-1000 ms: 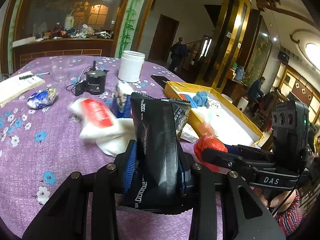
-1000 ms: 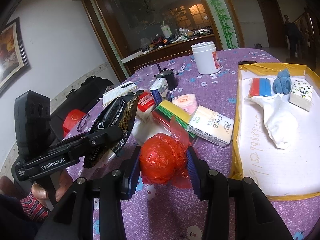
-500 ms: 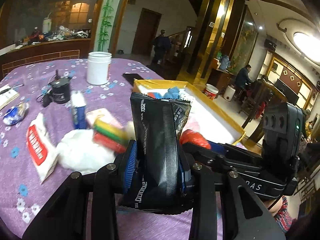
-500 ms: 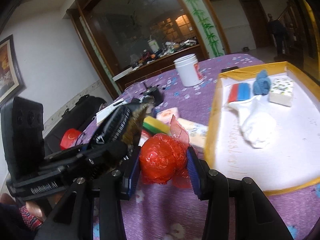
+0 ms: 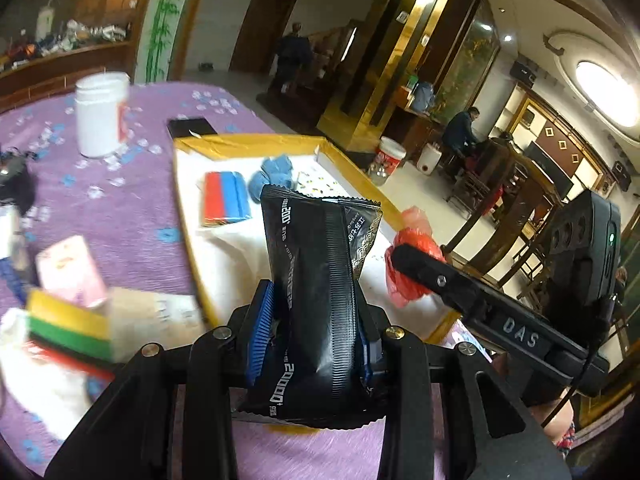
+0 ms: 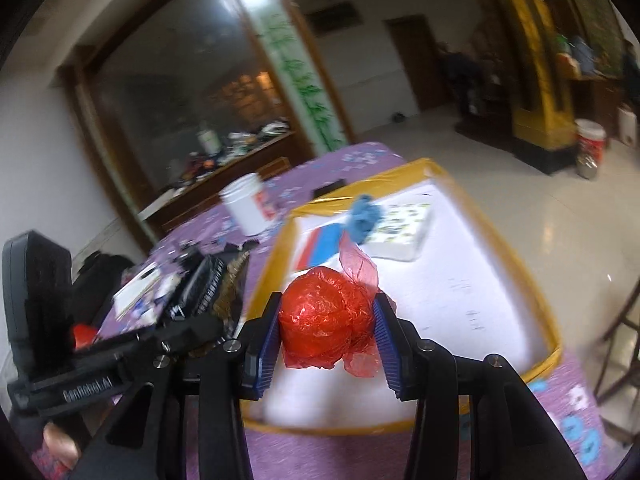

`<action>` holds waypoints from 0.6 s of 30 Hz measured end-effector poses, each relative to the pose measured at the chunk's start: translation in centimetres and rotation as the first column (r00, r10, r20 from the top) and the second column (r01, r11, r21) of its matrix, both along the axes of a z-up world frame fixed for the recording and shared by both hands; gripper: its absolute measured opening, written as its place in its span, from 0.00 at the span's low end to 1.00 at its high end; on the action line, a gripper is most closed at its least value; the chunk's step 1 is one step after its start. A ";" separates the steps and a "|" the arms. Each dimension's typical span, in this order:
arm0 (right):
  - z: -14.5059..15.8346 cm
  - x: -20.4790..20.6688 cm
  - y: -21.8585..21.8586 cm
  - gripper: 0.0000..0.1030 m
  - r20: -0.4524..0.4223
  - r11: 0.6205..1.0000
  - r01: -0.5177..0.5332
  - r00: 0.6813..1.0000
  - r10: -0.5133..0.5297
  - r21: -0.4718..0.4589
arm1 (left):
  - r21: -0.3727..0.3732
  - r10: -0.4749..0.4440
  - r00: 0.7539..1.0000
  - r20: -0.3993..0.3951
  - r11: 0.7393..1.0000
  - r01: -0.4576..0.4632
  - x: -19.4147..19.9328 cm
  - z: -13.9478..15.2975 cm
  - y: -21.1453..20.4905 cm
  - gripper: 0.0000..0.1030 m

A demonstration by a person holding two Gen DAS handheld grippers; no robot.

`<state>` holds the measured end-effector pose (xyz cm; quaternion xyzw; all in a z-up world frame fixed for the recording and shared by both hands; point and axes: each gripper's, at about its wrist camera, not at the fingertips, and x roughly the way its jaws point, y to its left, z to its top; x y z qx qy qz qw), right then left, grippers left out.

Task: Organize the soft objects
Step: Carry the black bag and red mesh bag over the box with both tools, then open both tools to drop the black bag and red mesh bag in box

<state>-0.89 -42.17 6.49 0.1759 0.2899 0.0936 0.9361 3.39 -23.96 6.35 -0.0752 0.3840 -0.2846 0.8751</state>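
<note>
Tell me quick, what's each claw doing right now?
Left gripper: closed on the black pouch.
Right gripper: closed on the red plastic ball.

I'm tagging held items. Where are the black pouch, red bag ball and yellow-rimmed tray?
black pouch (image 5: 320, 292), left wrist view, ribbed middle.
red bag ball (image 6: 324, 320), right wrist view, crinkled front.
yellow-rimmed tray (image 6: 532, 280), right wrist view, right rim.

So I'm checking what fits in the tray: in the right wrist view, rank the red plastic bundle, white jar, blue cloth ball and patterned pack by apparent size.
1. Red plastic bundle, inflated by closeness to the camera.
2. Patterned pack and white jar: too alike to rank.
3. Blue cloth ball.
</note>
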 end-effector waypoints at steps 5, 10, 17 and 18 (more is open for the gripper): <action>-0.4 3.0 -2.2 0.44 -0.092 0.997 0.083 0.992 -0.083 -0.001 | 0.034 -0.022 0.998 -0.053 0.999 0.024 0.8 -1.8 -1.8 0.32; -1.7 5.1 -3.2 0.44 -0.163 0.994 0.109 0.980 -0.111 -0.018 | 0.062 -0.032 0.997 -0.064 0.997 0.036 0.6 -2.8 -2.0 0.32; -3.1 5.7 -2.7 0.44 -0.181 0.992 0.121 0.975 -0.127 -0.044 | 0.150 -0.050 0.999 0.011 0.987 0.048 -0.7 -2.6 -2.9 0.32; -3.3 5.7 -2.6 0.44 -0.179 0.991 0.125 0.975 -0.133 -0.054 | 0.163 -0.053 0.998 0.022 0.985 0.049 -0.7 -2.6 -3.0 0.32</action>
